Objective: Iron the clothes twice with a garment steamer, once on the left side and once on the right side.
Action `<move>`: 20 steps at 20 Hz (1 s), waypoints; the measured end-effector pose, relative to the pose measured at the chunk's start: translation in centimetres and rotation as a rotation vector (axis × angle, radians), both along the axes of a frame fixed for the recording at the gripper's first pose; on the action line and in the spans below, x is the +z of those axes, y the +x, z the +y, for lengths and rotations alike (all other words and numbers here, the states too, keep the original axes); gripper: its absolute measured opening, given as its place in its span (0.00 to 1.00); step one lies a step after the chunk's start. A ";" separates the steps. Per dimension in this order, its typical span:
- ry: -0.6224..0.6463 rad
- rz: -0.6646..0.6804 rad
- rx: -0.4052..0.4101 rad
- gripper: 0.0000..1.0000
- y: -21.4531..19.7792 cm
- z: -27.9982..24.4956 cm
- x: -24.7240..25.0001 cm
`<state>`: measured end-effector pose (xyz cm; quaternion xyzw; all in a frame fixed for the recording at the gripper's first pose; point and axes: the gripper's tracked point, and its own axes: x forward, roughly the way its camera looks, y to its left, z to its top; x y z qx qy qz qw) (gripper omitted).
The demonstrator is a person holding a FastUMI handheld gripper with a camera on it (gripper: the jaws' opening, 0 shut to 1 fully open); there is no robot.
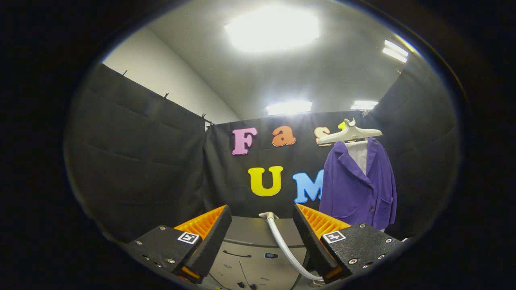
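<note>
Gripper view looks up and forward along the two fingers of the hand-held gripper [262, 227], which stand wide apart with nothing pressed between them; the jaws are open. One finger sits at about 7 o'clock and the other at about 5 o'clock, each carrying a ribbed inner face and a small square marker on its block.

Between the fingers, a pale hose [284, 247] runs from a light fitting just ahead of them down toward 6 o'clock, curving close past the inner side of the 5 o'clock finger; whether it touches that finger cannot be told. Below and beyond the hose lies a grey steamer body [250, 249] with a dark slot and a small blue spot on its top face. It fills the gap between the fingers, and neither finger presses on it.

A purple jacket [356, 185] hangs at about 3 o'clock from the centre, beyond the 5 o'clock finger and well apart from it. It hangs upright on a cream hanger [350, 133], open at the front, with a strip of white lining or shirt showing at the collar. Two dark buttons and a patch pocket show low on its front. Its lower hem dips just behind the top of the 5 o'clock finger's block.

Black cloth walls [141, 161] close the booth on three sides, pinned with small clips along the upper edge at 10 o'clock. Bright ceiling lights [272, 28] glow at 12 o'clock.
</note>
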<state>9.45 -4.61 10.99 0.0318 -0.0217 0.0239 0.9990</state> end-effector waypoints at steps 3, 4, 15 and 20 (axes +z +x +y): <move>0.020 0.008 -0.013 0.94 3.0 0.0 1.4; 0.024 0.015 -0.023 0.95 4.4 -0.1 1.7; 0.059 0.137 -0.111 0.94 20.4 -0.6 -0.3; 0.076 0.241 -0.119 0.94 27.5 0.5 -3.1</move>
